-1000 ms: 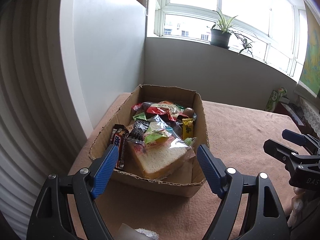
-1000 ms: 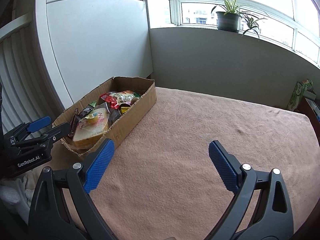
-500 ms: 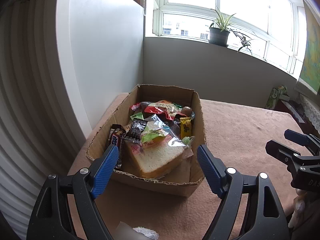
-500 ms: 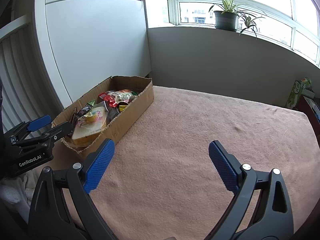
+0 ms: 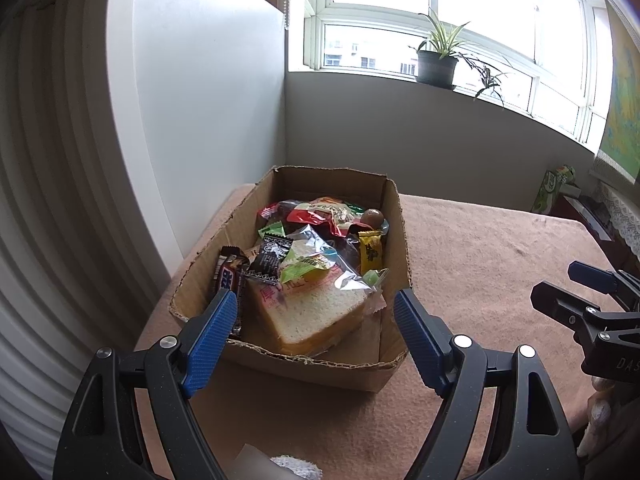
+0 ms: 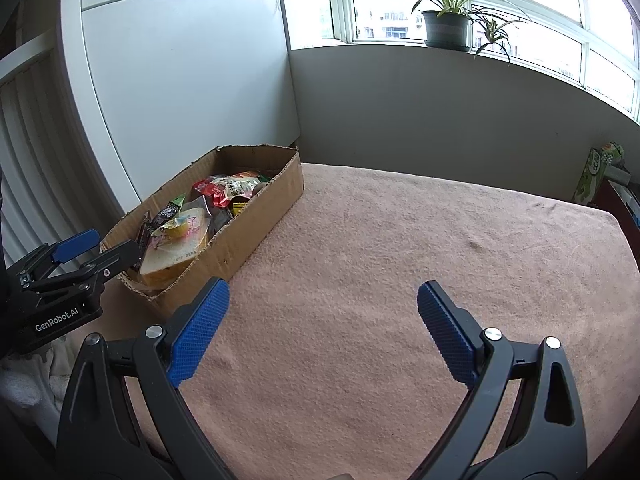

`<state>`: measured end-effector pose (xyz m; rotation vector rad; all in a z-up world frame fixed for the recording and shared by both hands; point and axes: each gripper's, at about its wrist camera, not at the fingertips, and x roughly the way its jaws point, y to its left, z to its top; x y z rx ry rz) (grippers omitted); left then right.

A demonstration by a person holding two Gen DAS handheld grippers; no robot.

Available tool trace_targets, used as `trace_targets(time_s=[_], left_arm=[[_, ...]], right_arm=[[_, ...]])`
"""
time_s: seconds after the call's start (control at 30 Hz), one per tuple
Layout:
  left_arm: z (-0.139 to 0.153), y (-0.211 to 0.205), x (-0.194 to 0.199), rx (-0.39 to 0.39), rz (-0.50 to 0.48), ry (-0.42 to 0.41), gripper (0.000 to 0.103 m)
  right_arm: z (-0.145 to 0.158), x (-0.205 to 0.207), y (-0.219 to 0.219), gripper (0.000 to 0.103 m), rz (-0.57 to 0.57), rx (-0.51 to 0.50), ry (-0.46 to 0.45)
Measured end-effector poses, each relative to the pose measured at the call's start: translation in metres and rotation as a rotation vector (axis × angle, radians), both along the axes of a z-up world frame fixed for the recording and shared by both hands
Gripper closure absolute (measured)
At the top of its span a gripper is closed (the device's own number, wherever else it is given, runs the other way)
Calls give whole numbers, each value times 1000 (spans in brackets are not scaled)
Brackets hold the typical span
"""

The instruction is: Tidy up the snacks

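Observation:
A cardboard box (image 5: pixel 396 240) full of snacks stands at the table's left side; it also shows in the right wrist view (image 6: pixel 260 224). In it lie a wrapped sandwich (image 5: pixel 316 312), a chocolate bar (image 5: pixel 228 276), a black packet (image 5: pixel 270 256), a yellow candy (image 5: pixel 370 250) and red packets (image 5: pixel 320 212). My left gripper (image 5: pixel 314 328) is open and empty, just in front of the box's near wall. My right gripper (image 6: pixel 320 328) is open and empty above the bare cloth, right of the box.
A pinkish-brown cloth (image 6: pixel 400 260) covers the table. A white cabinet (image 5: pixel 192 100) stands left of the box. A grey wall with a potted plant (image 5: pixel 436 64) on its sill is behind. A green carton (image 6: pixel 596 176) stands at the far right.
Both grippers have drawn back slightly and risen a little; the box sits slightly farther away in both views. Both stay open and empty.

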<state>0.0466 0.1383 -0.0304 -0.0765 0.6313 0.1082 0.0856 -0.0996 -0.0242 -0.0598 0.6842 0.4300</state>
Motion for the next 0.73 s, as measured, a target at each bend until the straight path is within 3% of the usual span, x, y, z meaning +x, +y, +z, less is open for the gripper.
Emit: trace_targets(time_s=[0.73], left_arm=[[-3, -1, -2, 17, 14, 1, 22]], right_arm=[[-5, -2, -3, 6, -11, -7, 18]])
